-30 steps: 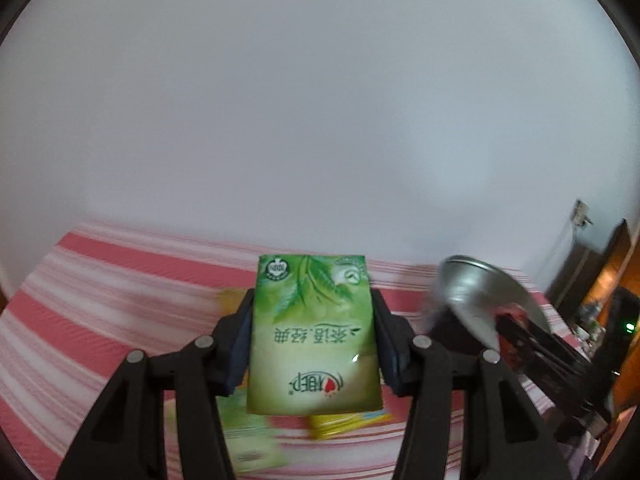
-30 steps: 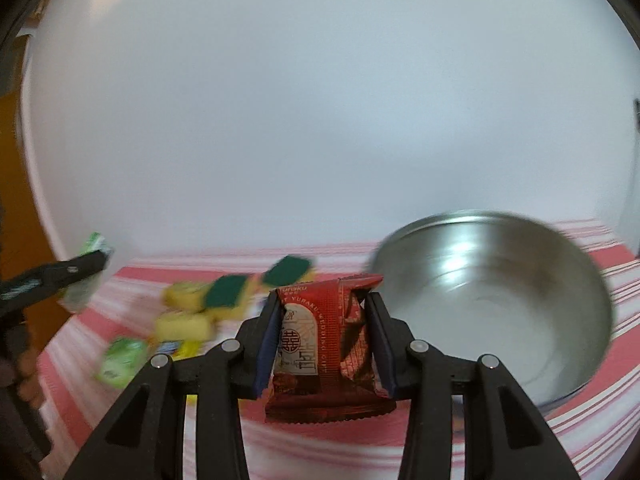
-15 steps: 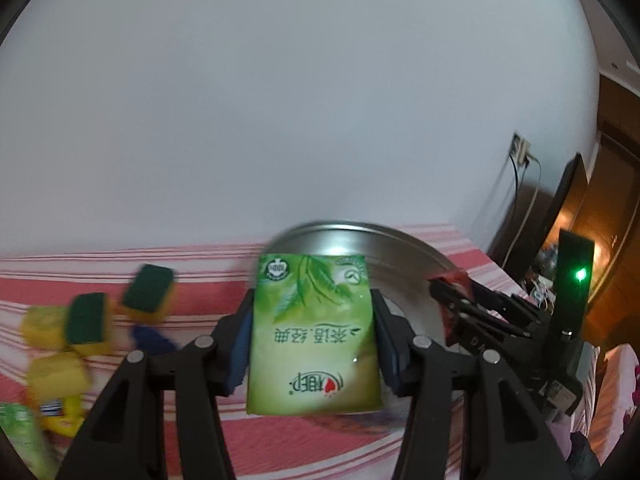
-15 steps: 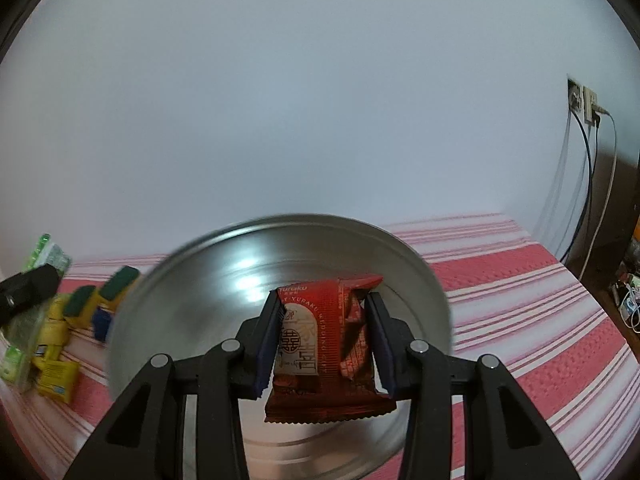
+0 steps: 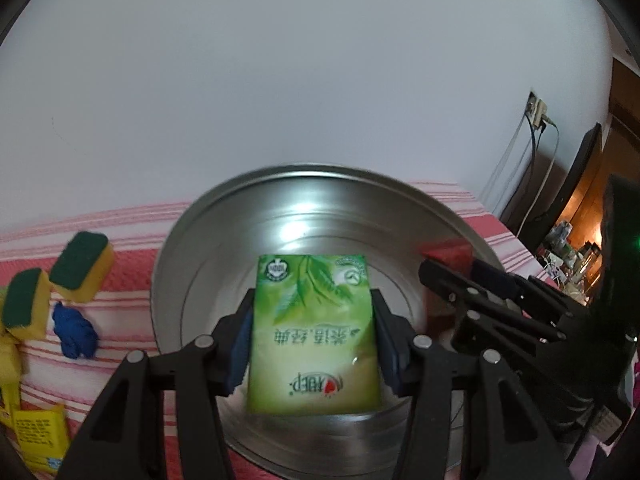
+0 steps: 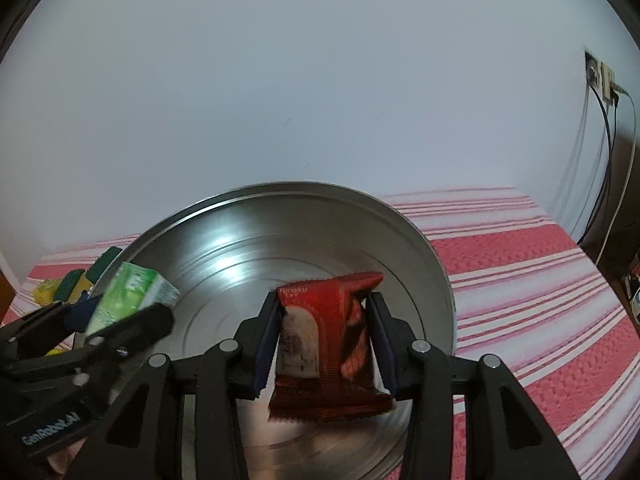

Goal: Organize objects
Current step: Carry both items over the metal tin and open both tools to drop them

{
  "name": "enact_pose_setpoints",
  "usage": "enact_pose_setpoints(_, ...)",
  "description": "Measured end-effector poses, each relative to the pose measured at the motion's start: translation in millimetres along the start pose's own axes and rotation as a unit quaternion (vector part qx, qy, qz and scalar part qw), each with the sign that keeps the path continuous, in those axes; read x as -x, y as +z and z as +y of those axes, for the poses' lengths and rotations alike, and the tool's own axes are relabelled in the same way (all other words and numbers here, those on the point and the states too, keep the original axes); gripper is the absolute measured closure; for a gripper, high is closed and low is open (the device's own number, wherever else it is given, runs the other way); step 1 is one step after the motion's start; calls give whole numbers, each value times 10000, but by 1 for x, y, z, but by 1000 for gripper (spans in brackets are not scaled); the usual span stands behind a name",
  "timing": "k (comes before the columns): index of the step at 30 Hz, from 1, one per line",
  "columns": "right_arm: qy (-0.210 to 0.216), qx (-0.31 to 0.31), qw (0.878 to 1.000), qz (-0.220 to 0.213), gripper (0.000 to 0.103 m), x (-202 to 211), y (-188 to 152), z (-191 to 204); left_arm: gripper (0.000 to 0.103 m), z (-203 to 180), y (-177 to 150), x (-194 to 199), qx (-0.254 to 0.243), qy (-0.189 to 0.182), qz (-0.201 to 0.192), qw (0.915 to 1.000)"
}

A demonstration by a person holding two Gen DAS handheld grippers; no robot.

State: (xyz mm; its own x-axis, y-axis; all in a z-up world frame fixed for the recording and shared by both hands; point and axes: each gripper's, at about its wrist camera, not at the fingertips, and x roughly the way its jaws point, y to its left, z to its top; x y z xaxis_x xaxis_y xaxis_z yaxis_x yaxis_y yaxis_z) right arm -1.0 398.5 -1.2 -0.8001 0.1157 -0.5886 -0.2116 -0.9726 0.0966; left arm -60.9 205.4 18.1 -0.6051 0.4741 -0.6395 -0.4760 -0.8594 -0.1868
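My left gripper [image 5: 314, 340] is shut on a green tissue packet [image 5: 314, 332] and holds it over the large metal basin [image 5: 224, 240]. My right gripper [image 6: 326, 332] has parted its jaws a little; the red snack packet [image 6: 328, 340] stands between them, touching the left pad with a gap at the right pad, over the same basin [image 6: 240, 248]. The left gripper with the green packet [image 6: 128, 296] shows at the left of the right wrist view. The right gripper [image 5: 460, 276] with a red corner shows at the right of the left wrist view.
The basin stands on a red and white striped cloth [image 6: 520, 264]. To its left lie yellow-green sponges [image 5: 80, 264], a blue cloth bundle [image 5: 74, 330] and yellow packets [image 5: 38, 436]. A white wall is behind. Cables and a socket [image 6: 600, 76] are at the far right.
Both grippers have moved over the basin and lower into it. The right jaws have widened around the red packet. The left still grips the green packet.
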Motion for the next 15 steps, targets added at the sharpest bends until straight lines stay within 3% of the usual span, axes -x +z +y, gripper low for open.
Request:
enact_pose_setpoints(5, 521, -465, 9975, -141, 40, 4, 4, -18, 24, 6, 4, 15, 211, 181, -282, 9992)
enact_pose_setpoints(10, 631, -1086, 9906, -544, 34, 16, 5, -39, 19, 6, 1, 34, 98, 492, -609, 9969)
enact_pose_setpoints(12, 589, -1239, 9889, -579, 34, 17, 3, -44, 12, 12, -6, 44, 14, 679, -726, 9950)
enact_pose_setpoints(15, 491, -1278, 9891, -549, 34, 15, 1, -42, 11, 18, -11, 54, -65, 993, -949, 9905)
